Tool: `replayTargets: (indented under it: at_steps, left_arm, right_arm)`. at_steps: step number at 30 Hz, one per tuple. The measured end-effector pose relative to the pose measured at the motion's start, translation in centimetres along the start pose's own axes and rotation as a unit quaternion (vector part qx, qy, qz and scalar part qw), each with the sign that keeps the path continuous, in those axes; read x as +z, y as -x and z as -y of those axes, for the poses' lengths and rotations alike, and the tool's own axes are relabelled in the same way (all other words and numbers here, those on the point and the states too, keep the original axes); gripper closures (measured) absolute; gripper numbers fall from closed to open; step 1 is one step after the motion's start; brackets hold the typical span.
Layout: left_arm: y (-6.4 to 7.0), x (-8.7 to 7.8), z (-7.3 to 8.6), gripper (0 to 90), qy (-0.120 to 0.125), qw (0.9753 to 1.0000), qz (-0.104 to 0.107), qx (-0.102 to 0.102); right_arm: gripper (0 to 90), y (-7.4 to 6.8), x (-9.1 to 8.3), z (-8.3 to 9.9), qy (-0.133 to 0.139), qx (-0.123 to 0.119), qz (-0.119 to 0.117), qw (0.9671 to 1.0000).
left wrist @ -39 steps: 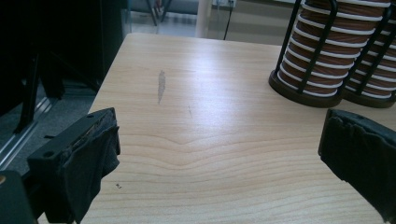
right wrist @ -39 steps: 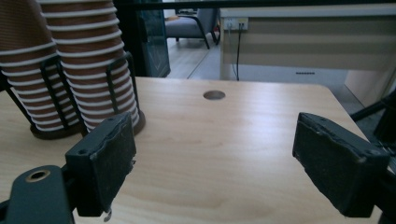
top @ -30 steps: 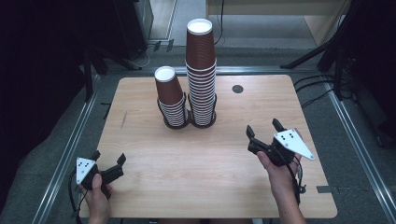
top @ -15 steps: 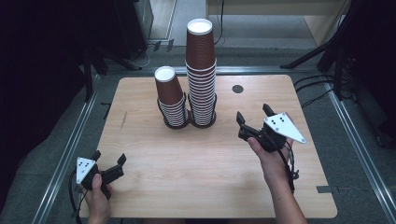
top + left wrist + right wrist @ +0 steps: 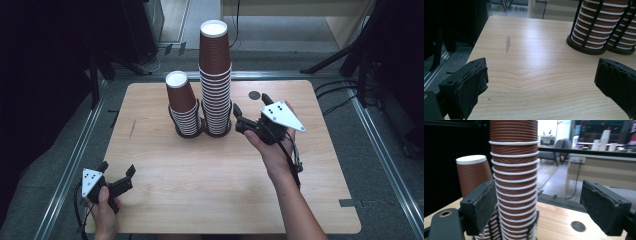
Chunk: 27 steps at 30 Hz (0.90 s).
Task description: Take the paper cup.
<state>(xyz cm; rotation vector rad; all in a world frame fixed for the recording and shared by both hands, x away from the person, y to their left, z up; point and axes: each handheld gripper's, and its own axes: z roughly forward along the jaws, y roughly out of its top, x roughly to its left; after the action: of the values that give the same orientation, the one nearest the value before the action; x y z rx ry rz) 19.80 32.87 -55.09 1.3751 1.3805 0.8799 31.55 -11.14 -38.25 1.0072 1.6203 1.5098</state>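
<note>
Two stacks of upside-down brown paper cups stand in black wire holders at the back of the wooden table [image 5: 210, 175]: a tall stack [image 5: 215, 80] and a short stack [image 5: 182, 105] to its left. My right gripper [image 5: 250, 103] is open, just right of the tall stack's lower part. In the right gripper view the tall stack [image 5: 515, 170] rises close ahead, overlapping the left pad [image 5: 484, 205], with the short stack [image 5: 472, 175] behind. My left gripper [image 5: 117, 168] rests open and holds nothing at the table's front left corner. Ahead of it in the left gripper view, bare table separates the open gripper [image 5: 541, 72] from the holder bases [image 5: 586, 47].
A round cable hole [image 5: 254, 95] sits in the table top just behind the right gripper. Metal rails [image 5: 75, 150] run along the table's sides over a grey floor. Dark stands and cables [image 5: 345, 65] crowd the back right.
My right gripper has moved forward and left across the table, up beside the tall stack, still open. The left gripper has stayed put.
</note>
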Motion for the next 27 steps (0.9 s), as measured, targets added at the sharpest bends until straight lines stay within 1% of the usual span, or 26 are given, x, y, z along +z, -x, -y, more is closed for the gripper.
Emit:
replayTargets:
  at_steps: [2,4,6,7,8,9,11,14,15,17,20,22,24,27]
  left_arm:
    - [0.0,0.0,0.0,0.0,0.0,1.0,0.0,0.0]
    - [0.0,0.0,0.0,0.0,-0.001,1.0,0.0,0.0]
    - [0.0,0.0,0.0,0.0,0.0,1.0,0.002,0.0]
    - [0.0,0.0,0.0,0.0,-0.001,1.0,0.001,0.0]
    - [0.0,0.0,0.0,0.0,0.0,1.0,0.002,0.0]
    - [0.0,0.0,0.0,0.0,-0.001,1.0,0.002,0.002]
    - [0.0,0.0,0.0,0.0,-0.002,1.0,0.003,0.003]
    - [0.0,0.0,0.0,0.0,-0.001,1.0,0.003,0.0]
    - [0.0,0.0,0.0,0.0,-0.001,1.0,0.003,-0.001]
    - [0.0,0.0,0.0,0.0,-0.001,1.0,0.003,-0.001]
    - [0.0,0.1,0.0,0.0,-0.001,1.0,0.004,0.0]
    - [0.0,0.1,0.0,0.0,-0.002,1.0,0.004,0.0]
    - [0.0,0.1,0.0,0.0,-0.002,1.0,0.005,0.0]
    - [0.0,0.1,0.0,0.0,-0.003,1.0,0.004,0.001]
  right_arm:
    - [14.5,-0.3,0.7,-0.2,-0.006,-0.004,-0.006,1.0]
    - [14.3,-0.6,1.2,-0.5,-0.003,-0.006,-0.007,0.9999]
    - [12.4,-0.8,1.5,-0.9,-0.007,0.001,-0.009,0.9999]
    - [7.5,-0.9,1.7,-1.2,-0.009,0.006,-0.014,0.9998]
    - [5.0,-1.0,1.9,-1.4,-0.011,0.009,-0.018,0.9997]
    - [3.6,-1.1,2.1,-1.6,-0.013,0.008,-0.019,0.9997]
    - [1.5,-1.4,2.6,-2.1,-0.017,0.002,-0.015,0.9997]
    - [0.0,-1.9,3.2,-2.8,-0.009,-0.002,-0.01,0.9999]
    - [0.0,-2.3,3.8,-3.3,0.001,-0.007,0.0,1.0]
    - [0.0,-2.4,4.0,-3.4,0.002,-0.008,0.004,1.0]
    - [0.0,-2.7,5.2,-4.0,0.009,0.0,0.01,0.9999]
    - [0.0,-2.8,5.9,-4.3,0.013,0.0,0.017,0.9998]
    - [0.0,-2.8,6.6,-4.7,0.018,0.007,0.021,0.9996]
    - [0.0,-3.0,7.4,-5.1,0.018,0.014,0.022,0.9995]
